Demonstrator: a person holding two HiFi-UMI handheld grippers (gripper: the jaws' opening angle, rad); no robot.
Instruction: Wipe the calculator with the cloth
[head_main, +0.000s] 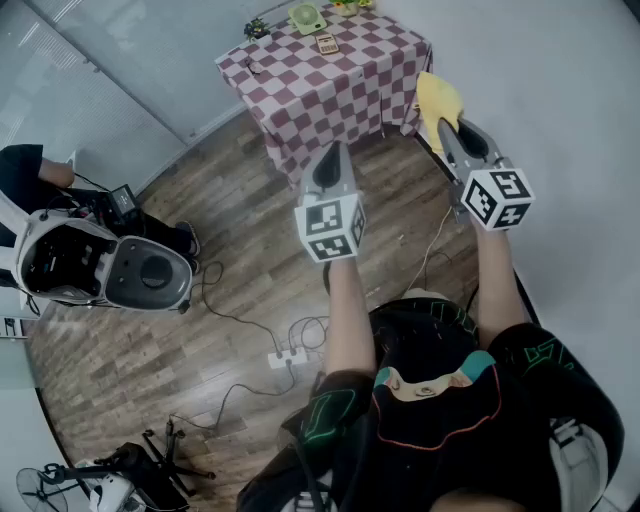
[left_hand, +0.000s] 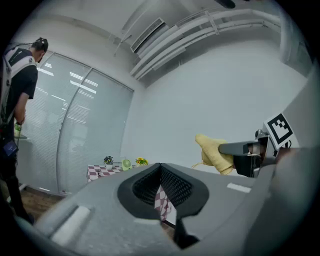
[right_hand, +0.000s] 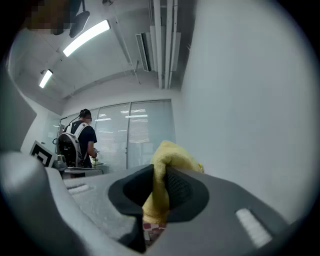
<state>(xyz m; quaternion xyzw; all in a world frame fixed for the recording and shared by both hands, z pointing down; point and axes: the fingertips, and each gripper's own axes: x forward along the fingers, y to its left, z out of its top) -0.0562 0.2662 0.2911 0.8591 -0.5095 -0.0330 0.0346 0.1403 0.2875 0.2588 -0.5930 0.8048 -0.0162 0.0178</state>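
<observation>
while right gripper (head_main: 446, 126) fingers pinch the yellow cloth (head_main: 438, 98) | left gripper (head_main: 334, 150) fingers together, empty

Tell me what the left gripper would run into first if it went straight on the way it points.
Probably the hanging front of the checked tablecloth. The left gripper, with nothing between its jaws, aims at it and nothing shows in between. Depth is hard to judge, so it might pass low toward the floor instead.
</observation>
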